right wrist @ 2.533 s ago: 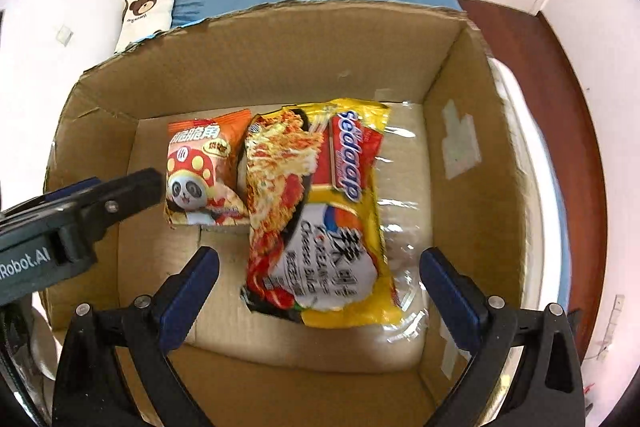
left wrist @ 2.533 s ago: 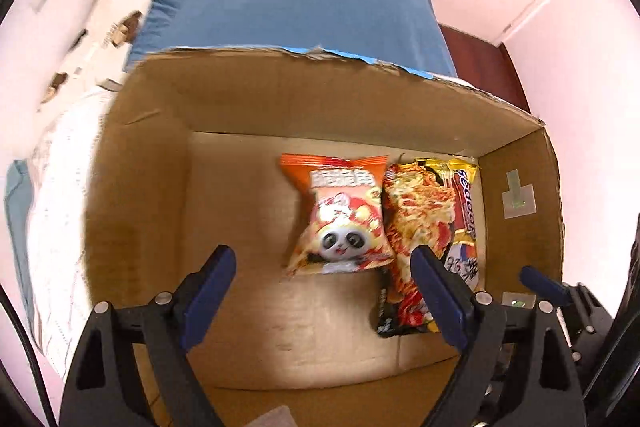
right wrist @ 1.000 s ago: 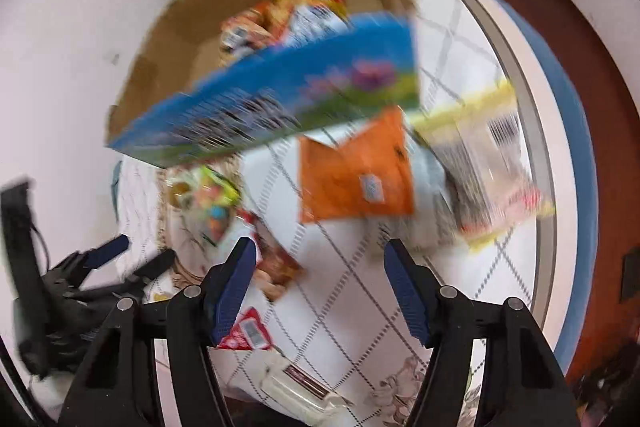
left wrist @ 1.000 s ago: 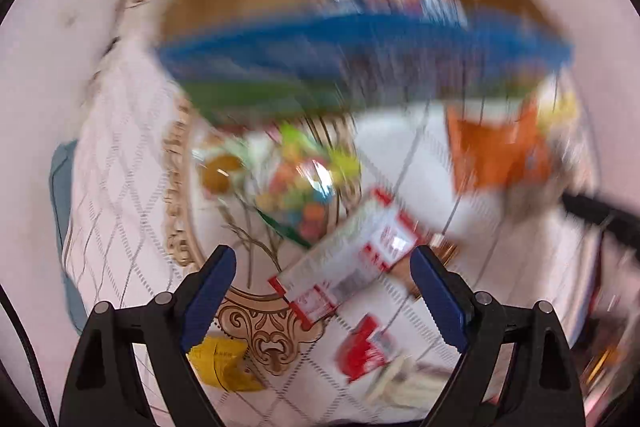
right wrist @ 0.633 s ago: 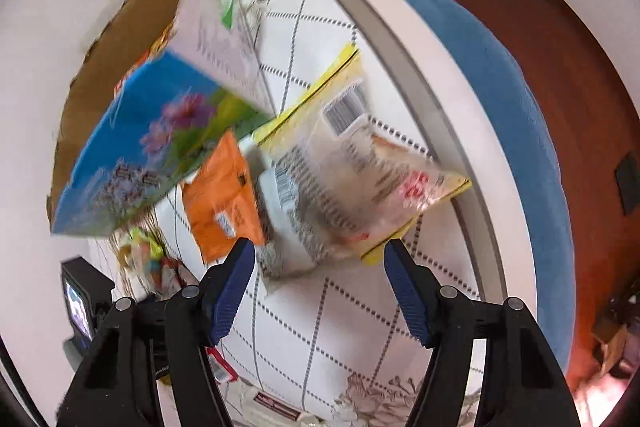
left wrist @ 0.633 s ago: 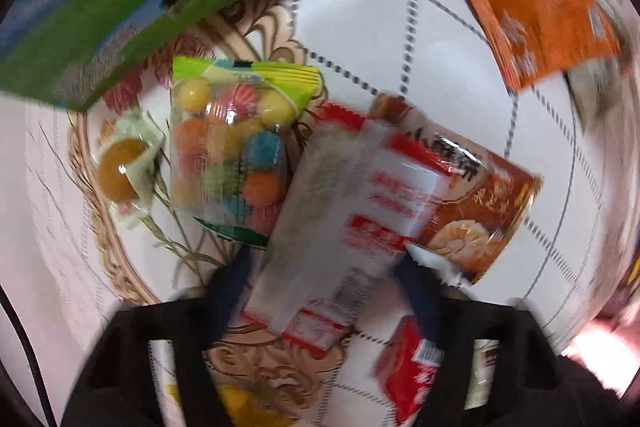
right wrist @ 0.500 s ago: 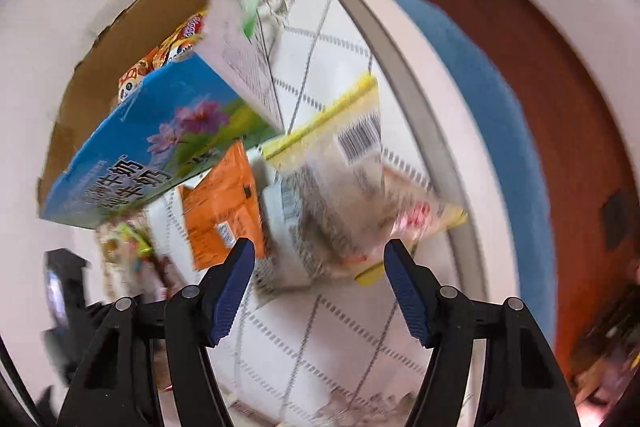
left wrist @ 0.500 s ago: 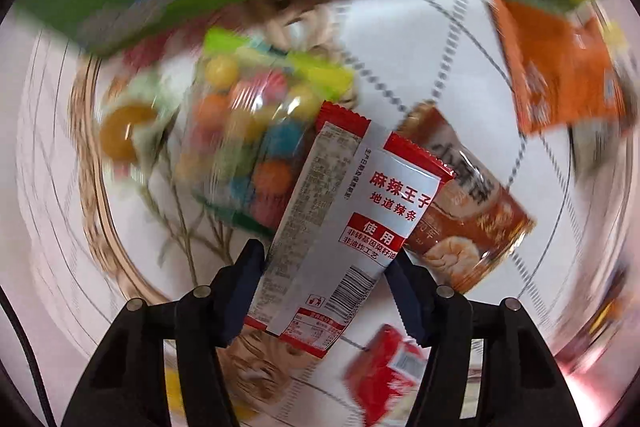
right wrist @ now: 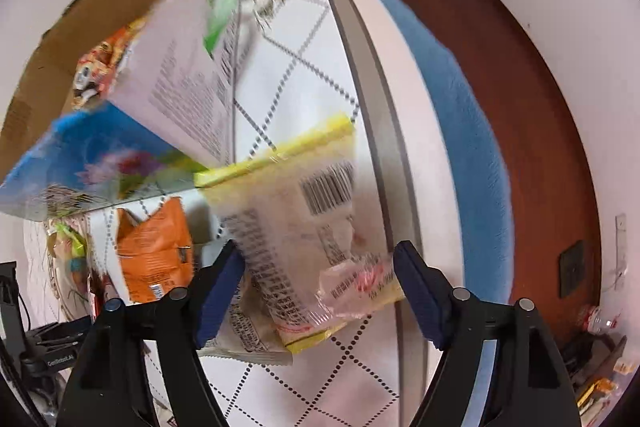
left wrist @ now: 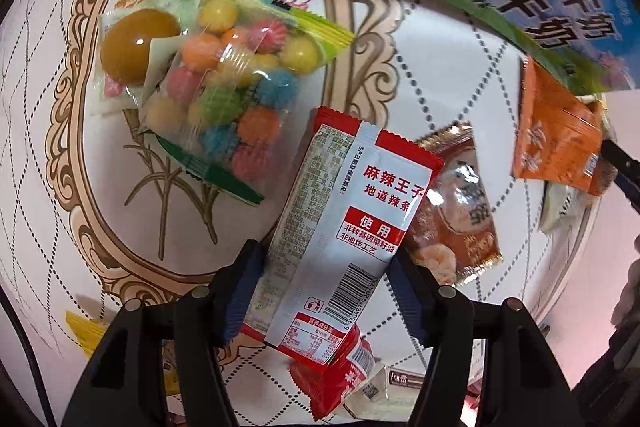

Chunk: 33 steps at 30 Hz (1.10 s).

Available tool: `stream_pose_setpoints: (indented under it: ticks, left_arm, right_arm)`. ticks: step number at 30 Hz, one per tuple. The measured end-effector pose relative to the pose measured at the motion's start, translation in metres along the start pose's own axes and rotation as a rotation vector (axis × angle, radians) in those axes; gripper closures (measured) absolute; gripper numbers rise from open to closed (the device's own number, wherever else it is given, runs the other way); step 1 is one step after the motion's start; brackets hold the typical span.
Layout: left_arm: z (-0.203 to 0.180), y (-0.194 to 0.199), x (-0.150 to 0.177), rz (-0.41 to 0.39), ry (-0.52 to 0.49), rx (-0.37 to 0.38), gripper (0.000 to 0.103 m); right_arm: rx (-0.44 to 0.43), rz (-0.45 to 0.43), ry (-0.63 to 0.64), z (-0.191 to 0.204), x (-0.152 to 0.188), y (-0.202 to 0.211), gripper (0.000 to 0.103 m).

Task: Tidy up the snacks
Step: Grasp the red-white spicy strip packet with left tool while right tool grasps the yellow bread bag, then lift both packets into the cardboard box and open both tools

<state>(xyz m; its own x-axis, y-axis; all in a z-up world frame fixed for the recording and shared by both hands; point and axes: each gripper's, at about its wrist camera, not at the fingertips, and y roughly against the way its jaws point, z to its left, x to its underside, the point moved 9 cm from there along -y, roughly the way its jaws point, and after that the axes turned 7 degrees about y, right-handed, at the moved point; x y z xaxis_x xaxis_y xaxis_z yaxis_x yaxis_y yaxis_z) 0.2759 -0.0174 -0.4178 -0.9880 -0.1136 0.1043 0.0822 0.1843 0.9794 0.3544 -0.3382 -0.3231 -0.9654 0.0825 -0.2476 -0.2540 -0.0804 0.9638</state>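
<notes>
Left wrist view: our left gripper (left wrist: 324, 291) brackets the red-and-white packet (left wrist: 344, 239) at lower centre, jaws touching its edges, apparently clasping it for boxing. Right wrist view: our right gripper (right wrist: 318, 287) straddles the yellow-edged noodle pack (right wrist: 304, 223), lower centre, jaws spread, ungrasped; carton (right wrist: 60, 39) upper left.

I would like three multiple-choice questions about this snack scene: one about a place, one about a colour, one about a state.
1. Where does the bag of colourful candy balls lie relative to the red-and-white spicy strip packet?
A. left of it
B. right of it
C. under it

2. What colour is the small packet left of the right claw?
A. purple
B. orange
C. black

3. What is the left claw doing?
A. gripping the milk carton
B. hanging over nothing
C. straddling the red-and-white packet

Answers: 1 A, the candy sits left in the left wrist view. 2 B, orange foil. 3 C, a finger on either side.
</notes>
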Motion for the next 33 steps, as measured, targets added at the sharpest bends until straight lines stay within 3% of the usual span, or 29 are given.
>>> stream_pose_setpoints:
  ticks: [7,10,12,13,18,25,28,33]
  left_arm:
    - [-0.024,0.007,0.0,-0.017,-0.089,-0.061,0.042]
    - [-0.034,-0.003,0.005,-0.005,-0.093,-0.091,0.042]
    - [-0.041,-0.007,0.006,-0.005,-0.08,-0.101,0.042]
    - [-0.045,-0.008,0.006,-0.006,-0.075,-0.102,0.042]
    - [-0.04,-0.007,-0.009,-0.01,-0.055,-0.087,0.041]
    - [-0.024,-0.017,-0.007,-0.006,-0.101,-0.098,0.038]
    - [-0.026,-0.012,-0.005,-0.033,-0.077,-0.102,0.042]
    - [-0.019,0.008,-0.003,-0.059,0.077,-0.061,0.044]
  right_arm:
    - [0.108,-0.003,0.113,0.003,-0.009,0.004,0.012]
    - [0.025,0.041,0.104,0.012,-0.007,-0.019,0.013]
    - [-0.035,0.059,0.062,0.011,-0.004,-0.027,0.026]
    - [-0.064,0.066,0.032,0.009,-0.001,-0.028,0.037]
    - [-0.104,0.136,-0.03,-0.002,0.03,-0.023,0.037]
    - [-0.251,0.256,-0.121,0.004,0.099,-0.031,0.033]
    - [-0.179,0.22,-0.105,0.007,0.104,-0.026,0.023]
    - [-0.051,0.097,-0.037,0.025,0.104,0.002,0.022]
